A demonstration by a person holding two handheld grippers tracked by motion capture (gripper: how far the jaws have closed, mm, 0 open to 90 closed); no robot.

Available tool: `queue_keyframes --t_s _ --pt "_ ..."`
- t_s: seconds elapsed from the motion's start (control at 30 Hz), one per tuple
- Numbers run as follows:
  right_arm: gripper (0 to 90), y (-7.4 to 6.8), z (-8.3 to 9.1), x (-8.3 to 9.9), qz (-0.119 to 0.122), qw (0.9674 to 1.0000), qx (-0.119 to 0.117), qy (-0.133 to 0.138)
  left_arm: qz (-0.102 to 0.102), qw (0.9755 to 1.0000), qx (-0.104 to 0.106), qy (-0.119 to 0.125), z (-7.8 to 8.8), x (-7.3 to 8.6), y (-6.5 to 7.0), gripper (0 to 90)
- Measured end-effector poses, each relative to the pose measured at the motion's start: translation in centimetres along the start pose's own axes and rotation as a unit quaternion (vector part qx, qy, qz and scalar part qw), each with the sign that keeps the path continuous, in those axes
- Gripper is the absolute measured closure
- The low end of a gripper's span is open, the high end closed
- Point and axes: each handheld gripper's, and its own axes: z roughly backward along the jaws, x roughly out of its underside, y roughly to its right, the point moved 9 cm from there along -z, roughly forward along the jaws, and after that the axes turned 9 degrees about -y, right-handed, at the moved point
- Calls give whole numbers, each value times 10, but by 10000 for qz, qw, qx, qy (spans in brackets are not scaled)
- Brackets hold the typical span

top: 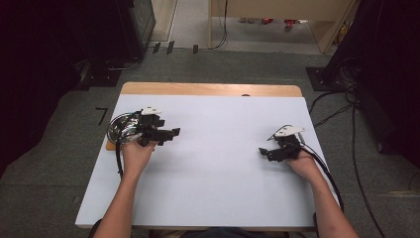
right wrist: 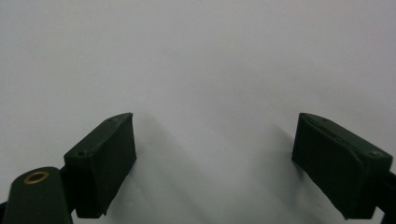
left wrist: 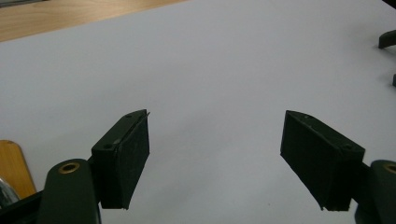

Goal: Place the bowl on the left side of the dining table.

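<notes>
Forearms enter from the bottom of the high view, each hand carrying a gripper over a white sheet (top: 218, 163) that covers most of a wooden table (top: 208, 89). No object is seen on the sheet, so the work in hand is judged to be a resting or starting pose, with nothing yet to be picked up; the sheet itself is the nearest thing to both tools.

By the left gripper (top: 171, 133), held near the sheet's left edge and pointed toward the middle, nothing is grasped: its jaws are spread wide, with bare sheet between the pads (left wrist: 135, 158). The right gripper (top: 263, 152) is held near the right edge, pointed back toward the left one, and its jaws are likewise released and empty, as its pads (right wrist: 109, 163) are seen well apart over plain white.

Whatever comes next is judged to call for an object to be brought in, or for one hand to be lowered to the sheet; no grip can be closed on anything as things lie.

Floor, cables (top: 346, 129) and dark stands around the table are given by the high view alone. In the left gripper view the wood strip (left wrist: 70, 16) at the far edge and a rounded wooden corner (left wrist: 11, 168) are added, along with dark parts of the other gripper (left wrist: 387, 39) at the right margin. Pad texture and shadow are supplied by the right gripper view.
</notes>
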Motion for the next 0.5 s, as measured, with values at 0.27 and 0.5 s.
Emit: queue_keyframes --t_s 0.27,0.5 --pt "130 0 0 0 -1 10000 -2 -1 -18 9997 71 -226 -11 3 2 236" --pt "130 0 0 0 -3 10000 -2 -1 -34 9999 62 -140 -19 2 4 236"
